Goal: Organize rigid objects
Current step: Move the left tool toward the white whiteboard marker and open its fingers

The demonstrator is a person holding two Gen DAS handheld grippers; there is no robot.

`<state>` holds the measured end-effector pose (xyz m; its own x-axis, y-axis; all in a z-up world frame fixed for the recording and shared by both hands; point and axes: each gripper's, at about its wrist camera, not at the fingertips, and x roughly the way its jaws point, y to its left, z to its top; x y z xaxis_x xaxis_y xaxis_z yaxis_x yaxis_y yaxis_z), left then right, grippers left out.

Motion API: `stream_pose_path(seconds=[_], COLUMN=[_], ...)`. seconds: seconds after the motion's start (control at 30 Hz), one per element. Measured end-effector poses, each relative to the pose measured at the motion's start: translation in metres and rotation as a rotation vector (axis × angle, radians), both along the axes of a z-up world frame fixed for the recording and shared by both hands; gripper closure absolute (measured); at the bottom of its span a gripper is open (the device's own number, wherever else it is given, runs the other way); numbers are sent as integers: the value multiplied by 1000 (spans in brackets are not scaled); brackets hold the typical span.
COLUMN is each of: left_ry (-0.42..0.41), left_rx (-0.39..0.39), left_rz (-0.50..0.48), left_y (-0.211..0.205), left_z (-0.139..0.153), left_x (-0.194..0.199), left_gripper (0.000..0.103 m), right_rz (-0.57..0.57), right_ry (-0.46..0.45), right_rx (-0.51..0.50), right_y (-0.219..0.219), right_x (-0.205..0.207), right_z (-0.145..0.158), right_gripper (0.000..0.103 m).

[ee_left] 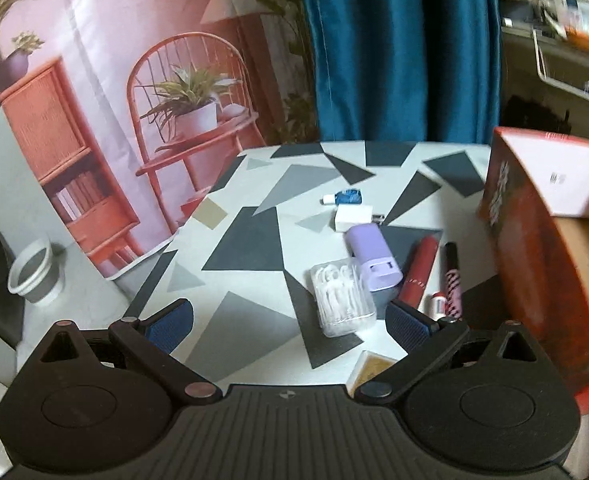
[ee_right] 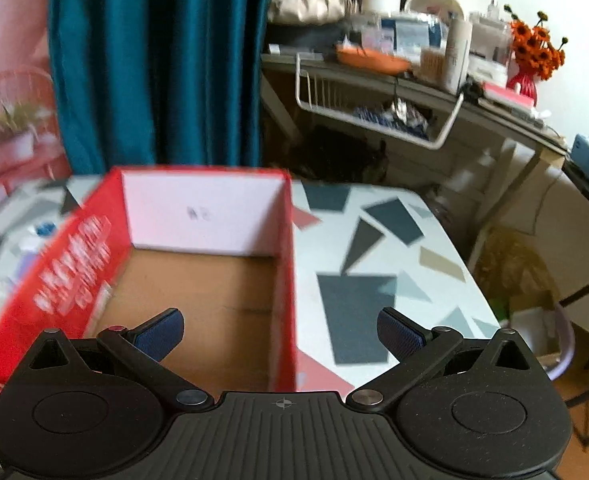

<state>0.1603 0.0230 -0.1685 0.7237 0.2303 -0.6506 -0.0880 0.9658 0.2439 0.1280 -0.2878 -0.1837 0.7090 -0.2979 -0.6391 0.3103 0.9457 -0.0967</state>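
Note:
My left gripper (ee_left: 290, 326) is open above the patterned table (ee_left: 250, 236), with nothing between its fingers. Just ahead and right lie a clear box of floss picks (ee_left: 342, 300), a lilac case (ee_left: 372, 258), a red tube (ee_left: 418, 272), a black-and-pink mascara (ee_left: 452, 280), a white charger (ee_left: 353, 218) and a small blue bottle (ee_left: 344, 197). A yellow item (ee_left: 368, 372) peeks out by the right finger. The red cardboard box (ee_left: 534, 248) stands at the right. My right gripper (ee_right: 280, 334) is open over the red box (ee_right: 202, 276), whose brown floor shows bare.
A printed backdrop (ee_left: 134, 100) and a teal curtain (ee_left: 402, 48) rise behind the table. A white ring-shaped holder (ee_left: 34, 268) sits on the floor to the left. A cluttered desk (ee_right: 414, 80) with a wire basket stands beyond the table's right edge (ee_right: 466, 264).

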Motion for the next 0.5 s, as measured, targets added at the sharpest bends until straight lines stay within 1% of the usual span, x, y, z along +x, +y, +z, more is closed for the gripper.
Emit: stream_pose_path(seconds=[0.1,0.2,0.23,0.27,0.33,0.37,0.4,0.43,0.5], left_ry=[32,84,92,100,115,115,109,97,71], left_rx=[-31,-94,-115,-138,-177,-186,-189,-180,-128], left_rz=[36,57,67,71,69,68,63,62,65], left_y=[10,20,24,28,33,33,35,35,31], left_z=[-5,-8,-10,-11,-17,-19,-21,-24,-26], left_x=[12,24,27,29,36,39,41,43,44], left_gripper=[0,1,4,13,18,18,18,18,18], right_rz=[21,43,48,55,68,70,72,71,66], right_ry=[51,83,94,106,130,143,155,169,180], right_rx=[-13,15,30,43,62,66,71,81,101], right_y=[-2,-6,-8,-10,-14,-15,-14,-17,-22], right_x=[9,17,20,22,26,25,25,28,32], right_z=[-14,-23,-26,-28,-33,-33,-35,-37,-39], right_gripper=[0,0,0,1,2,5,7,10,17])
